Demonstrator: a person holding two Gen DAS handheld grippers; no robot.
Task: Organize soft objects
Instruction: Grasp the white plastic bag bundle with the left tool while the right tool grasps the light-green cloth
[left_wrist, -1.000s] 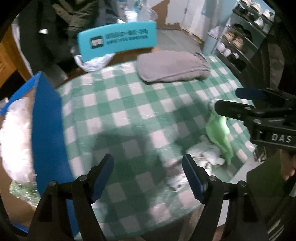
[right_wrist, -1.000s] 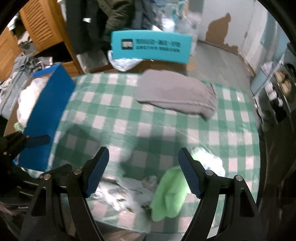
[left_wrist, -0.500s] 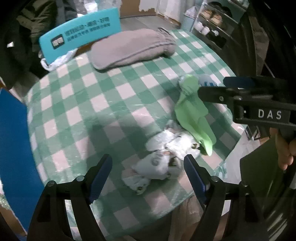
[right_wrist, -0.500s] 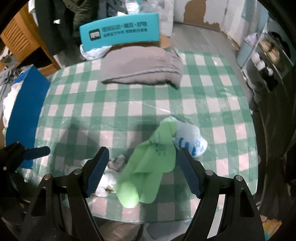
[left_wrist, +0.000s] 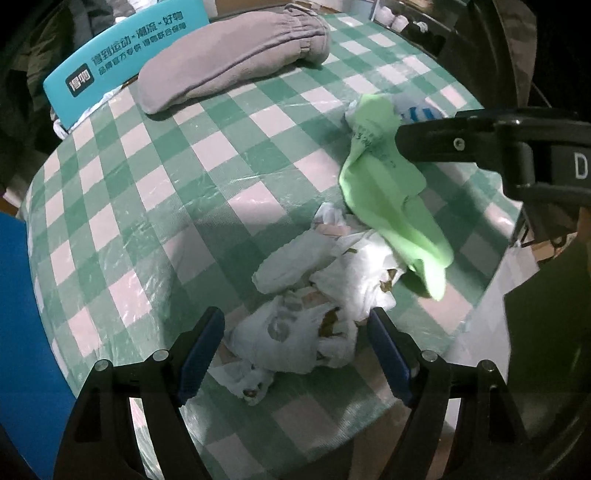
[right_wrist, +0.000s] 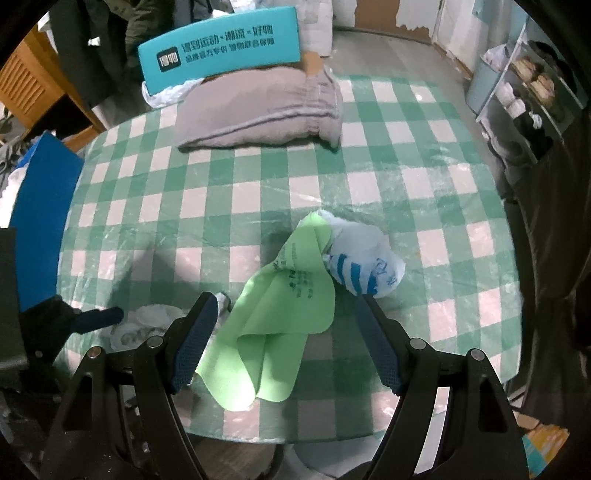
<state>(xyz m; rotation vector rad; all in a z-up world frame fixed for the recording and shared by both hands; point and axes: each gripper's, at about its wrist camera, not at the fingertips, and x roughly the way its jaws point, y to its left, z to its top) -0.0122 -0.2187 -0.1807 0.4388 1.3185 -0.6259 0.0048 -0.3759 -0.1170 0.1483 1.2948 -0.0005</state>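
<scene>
A crumpled white plastic bag (left_wrist: 314, 306) lies near the front edge of the round green-checked table (left_wrist: 155, 192); my open left gripper (left_wrist: 295, 350) straddles it, empty. A light green bag (right_wrist: 280, 314) lies to its right, between the fingers of my open, empty right gripper (right_wrist: 284, 339). A white bag with blue print (right_wrist: 365, 262) touches the green one. Folded grey trousers (right_wrist: 258, 110) lie at the far side. In the left wrist view the green bag (left_wrist: 388, 192) sits under the right gripper's finger (left_wrist: 443, 144).
A blue box (right_wrist: 40, 221) holding white stuffing stands at the table's left. A teal chair back (right_wrist: 221, 48) stands behind the table, with a wooden cabinet (right_wrist: 26, 85) far left. Shoe shelves (right_wrist: 528, 85) are at the right.
Both grippers have dropped down and forward toward the bags at the table's front edge. The left now brackets the white bag, the right the green bag. Both stay open.
</scene>
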